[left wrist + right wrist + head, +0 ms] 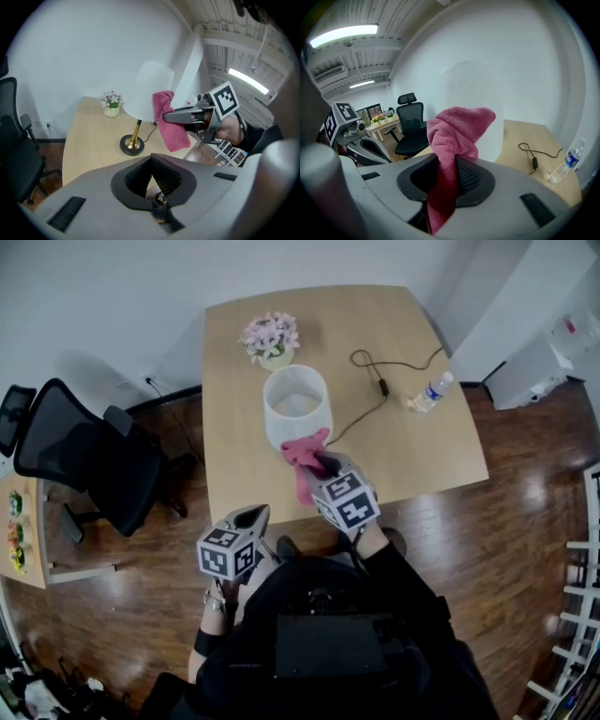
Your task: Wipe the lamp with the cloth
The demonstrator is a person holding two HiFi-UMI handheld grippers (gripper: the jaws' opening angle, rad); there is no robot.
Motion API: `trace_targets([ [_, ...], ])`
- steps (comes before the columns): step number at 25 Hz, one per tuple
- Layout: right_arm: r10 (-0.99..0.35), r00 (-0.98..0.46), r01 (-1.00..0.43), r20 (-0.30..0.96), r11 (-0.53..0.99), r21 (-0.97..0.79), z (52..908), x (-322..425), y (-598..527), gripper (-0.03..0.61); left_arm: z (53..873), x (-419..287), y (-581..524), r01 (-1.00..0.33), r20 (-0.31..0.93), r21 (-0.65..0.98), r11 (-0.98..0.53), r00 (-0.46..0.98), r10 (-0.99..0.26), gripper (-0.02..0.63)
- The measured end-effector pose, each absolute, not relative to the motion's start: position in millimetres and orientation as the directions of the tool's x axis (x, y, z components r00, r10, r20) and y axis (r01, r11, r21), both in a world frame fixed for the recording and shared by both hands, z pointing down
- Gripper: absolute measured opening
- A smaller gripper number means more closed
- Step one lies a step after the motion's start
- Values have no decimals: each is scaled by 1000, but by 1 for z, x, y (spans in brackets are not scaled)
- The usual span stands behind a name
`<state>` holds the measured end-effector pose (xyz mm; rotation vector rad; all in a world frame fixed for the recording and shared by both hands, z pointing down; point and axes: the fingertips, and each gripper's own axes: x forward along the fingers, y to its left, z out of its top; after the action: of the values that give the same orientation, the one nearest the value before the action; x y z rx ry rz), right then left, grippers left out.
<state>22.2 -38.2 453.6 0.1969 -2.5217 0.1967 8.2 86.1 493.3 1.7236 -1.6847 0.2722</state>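
Note:
The lamp's white shade (297, 404) stands in the middle of the wooden table (422, 456); the left gripper view shows the shade (149, 91) on a brass stem with a black base (131, 144). My right gripper (322, 465) is shut on a pink cloth (305, 463), whose bunched top touches the shade's near side. In the right gripper view the cloth (457, 131) rises from between the jaws (452, 161) against the shade (480, 93). My left gripper (255, 515) hangs off the table's near edge, shut and holding nothing (151, 159).
A pot of pale flowers (269, 338) stands behind the lamp. The lamp's black cable (375, 381) runs right toward a water bottle (431, 392). A black office chair (89, 456) sits left of the table, with a small side table (23, 531) beyond it.

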Motion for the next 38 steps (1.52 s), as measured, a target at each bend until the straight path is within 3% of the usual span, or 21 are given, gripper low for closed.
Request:
trace_targets([
  [11,-31,-734,-162,679,978,-131,498,41,-19,98,497,5,88,-940,595,332,82,141,-791,-8],
  [18,-46,-852,-102,521,991,-81,406,41,-1,98,501,0,92,-938,589,339,75,149,-795,-8],
  [25,-146,-912,-151,384,988,18,328,9,-11,98,499,-9,100,-938,574,341,58,159,-803,-8],
  [38,-199,-843,-268,501,961,-69,403,-25,-8,98,510,-39,146,-934,589,352,56,174,-789,-8],
])
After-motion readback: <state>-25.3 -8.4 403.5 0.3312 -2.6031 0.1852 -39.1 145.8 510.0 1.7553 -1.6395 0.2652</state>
